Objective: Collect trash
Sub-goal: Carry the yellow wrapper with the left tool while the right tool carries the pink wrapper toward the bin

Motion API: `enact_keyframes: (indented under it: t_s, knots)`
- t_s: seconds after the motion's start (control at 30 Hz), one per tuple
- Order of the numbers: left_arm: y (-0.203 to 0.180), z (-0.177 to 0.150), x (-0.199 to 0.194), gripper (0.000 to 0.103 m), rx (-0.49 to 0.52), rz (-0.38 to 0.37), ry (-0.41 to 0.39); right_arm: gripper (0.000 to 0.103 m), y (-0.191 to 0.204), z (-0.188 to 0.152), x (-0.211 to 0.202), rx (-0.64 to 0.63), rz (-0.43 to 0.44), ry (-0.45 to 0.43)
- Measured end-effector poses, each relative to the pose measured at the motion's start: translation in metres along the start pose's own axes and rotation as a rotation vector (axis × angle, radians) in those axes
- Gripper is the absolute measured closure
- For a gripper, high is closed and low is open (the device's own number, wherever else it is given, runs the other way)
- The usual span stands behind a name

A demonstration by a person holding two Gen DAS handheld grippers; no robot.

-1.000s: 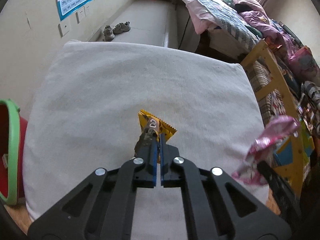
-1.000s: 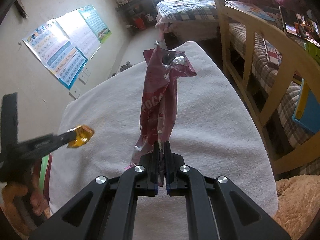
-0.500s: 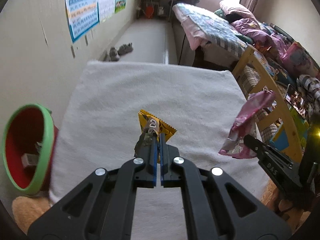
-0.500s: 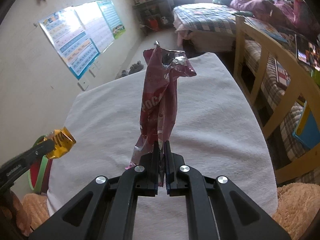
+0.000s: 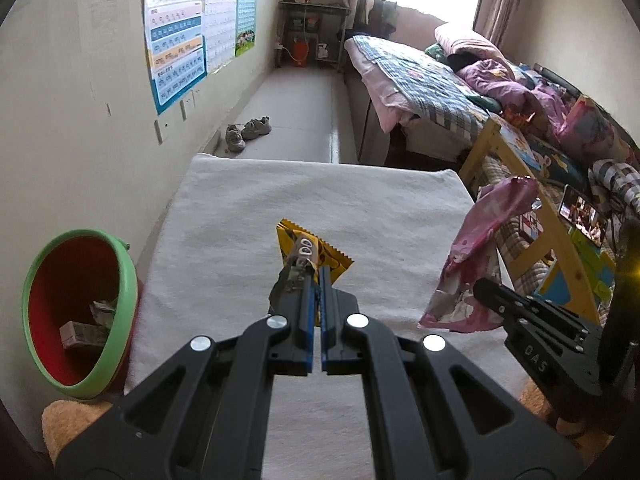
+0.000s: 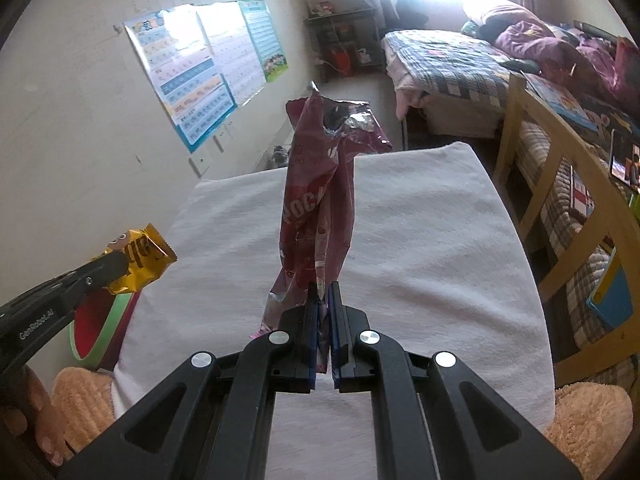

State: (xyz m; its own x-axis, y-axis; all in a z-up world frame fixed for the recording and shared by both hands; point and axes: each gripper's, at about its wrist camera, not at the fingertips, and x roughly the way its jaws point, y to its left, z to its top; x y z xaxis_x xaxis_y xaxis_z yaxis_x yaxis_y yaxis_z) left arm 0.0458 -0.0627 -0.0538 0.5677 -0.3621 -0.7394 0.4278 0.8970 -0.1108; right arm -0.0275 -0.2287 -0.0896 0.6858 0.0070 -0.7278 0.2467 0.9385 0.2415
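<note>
The left tongs [image 5: 316,280] are pinching a yellow wrapper [image 5: 316,254], the right tongs [image 6: 324,296] a pink bag [image 6: 320,200], both above the white cloth [image 5: 360,220]; carrying them over the red bin [image 5: 76,308] before letting go is advisable.

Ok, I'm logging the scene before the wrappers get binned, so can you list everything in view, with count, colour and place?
crinkled yellow snack wrapper: 1, yellow-gold, held above the cloth.
long pink foil snack bag: 1, pink-maroon, held upright above the cloth.
round plastic bin: 1, red with green rim, left of the cloth, some trash inside.
white towel-like cloth: 1, white, spread under both grippers.
small shoes: 2, grey, on the floor by the wall.
wall posters: several, blue and multicolour, left wall.
quilted bed: 1, checked, far right.
wooden frame: 1, light wood, right of the cloth.
left gripper: black, jaws shut on the yellow wrapper.
right gripper: black, jaws shut on the pink bag.
</note>
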Motion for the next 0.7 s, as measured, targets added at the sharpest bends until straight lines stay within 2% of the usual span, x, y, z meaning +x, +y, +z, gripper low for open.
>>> enact_keyframes:
  t_s: [0.7]
  knots:
    - [0.044,-0.01,-0.015,0.102,-0.084,0.043,-0.035,0.098,0.039,0.014,-0.015,-0.104,0.008,-0.04]
